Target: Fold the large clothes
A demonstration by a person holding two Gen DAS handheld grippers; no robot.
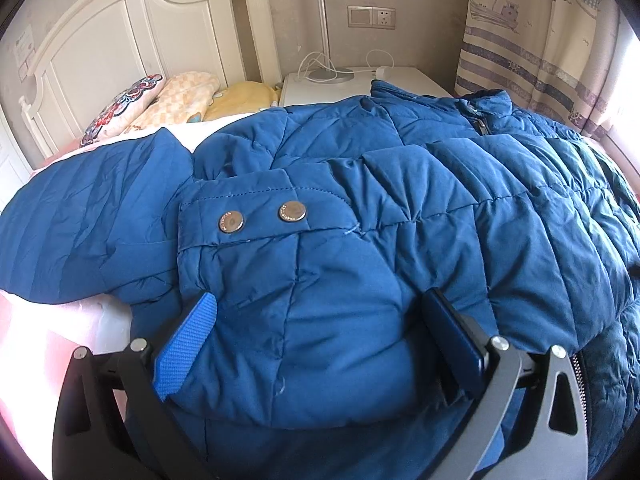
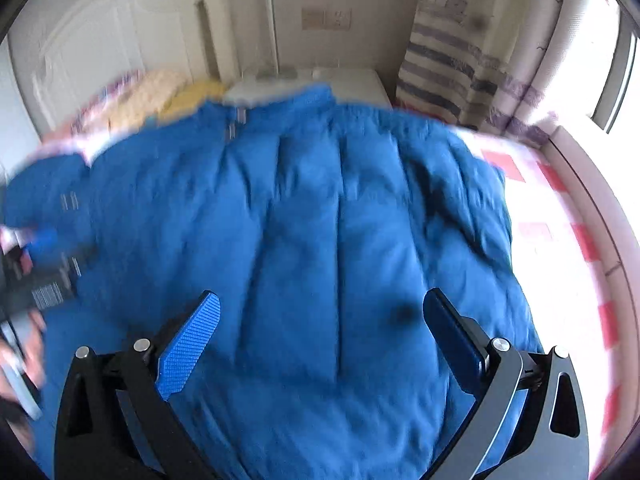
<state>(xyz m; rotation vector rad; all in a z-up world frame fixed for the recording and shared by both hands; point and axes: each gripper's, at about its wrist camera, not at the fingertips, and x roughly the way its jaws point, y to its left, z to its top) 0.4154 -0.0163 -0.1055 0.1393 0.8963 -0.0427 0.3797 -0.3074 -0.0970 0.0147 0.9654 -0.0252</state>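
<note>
A blue quilted puffer jacket [image 1: 360, 208] lies spread on the bed, collar and zip toward the far nightstand. A sleeve cuff with two metal snaps [image 1: 262, 216] is folded over the jacket body. My left gripper [image 1: 320, 312] is open, its fingers wide apart on either side of a bulge of that sleeve; no grip shows. In the right wrist view, which is blurred, the jacket [image 2: 320, 220] fills the frame. My right gripper [image 2: 322, 312] is open above the jacket's right half. The left gripper's body [image 2: 36, 280] shows at the left edge.
A white headboard [image 1: 120, 32] and pillows [image 1: 168, 100] are at the far left. A white nightstand [image 1: 360, 84] with a lamp base and cables is behind the jacket. A striped curtain [image 1: 540, 52] hangs at the right. Pink checked bedsheet [image 2: 560, 216] lies right of the jacket.
</note>
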